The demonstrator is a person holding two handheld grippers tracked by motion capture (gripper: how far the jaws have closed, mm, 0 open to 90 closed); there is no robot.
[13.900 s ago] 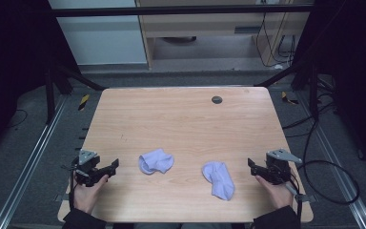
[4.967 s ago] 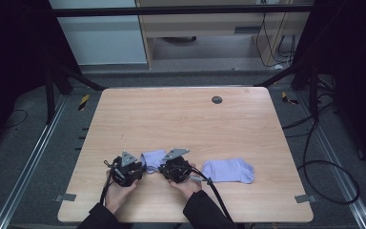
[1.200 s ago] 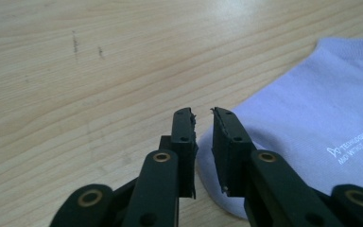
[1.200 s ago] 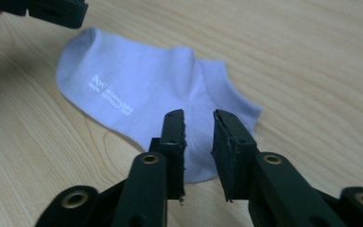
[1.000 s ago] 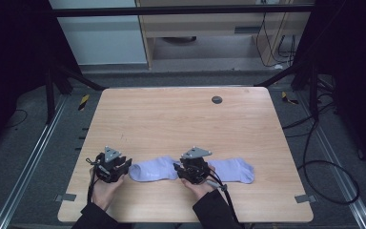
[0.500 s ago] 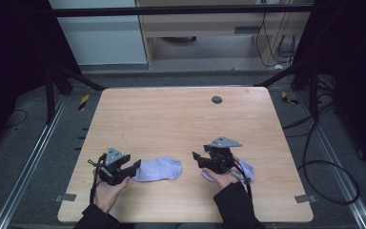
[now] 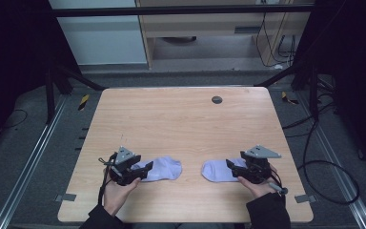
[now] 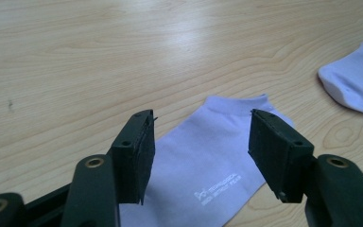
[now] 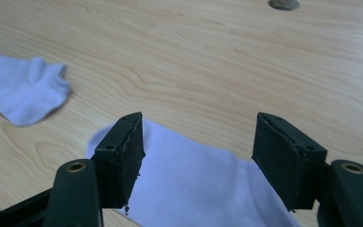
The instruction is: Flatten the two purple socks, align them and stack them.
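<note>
Wooden table (image 7: 181, 119): two pale socks, left sock (image 7: 164, 168), right sock (image 7: 219, 170).

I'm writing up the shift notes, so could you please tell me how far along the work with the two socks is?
Done: both socks lie flat on the table, the left sock and right sock apart, toes facing. In hand: the left gripper and right gripper have just been opening, each with jaws wide over its sock's end, pressing nothing. Left: probably pairing or stacking them; neither is lifted.
</note>
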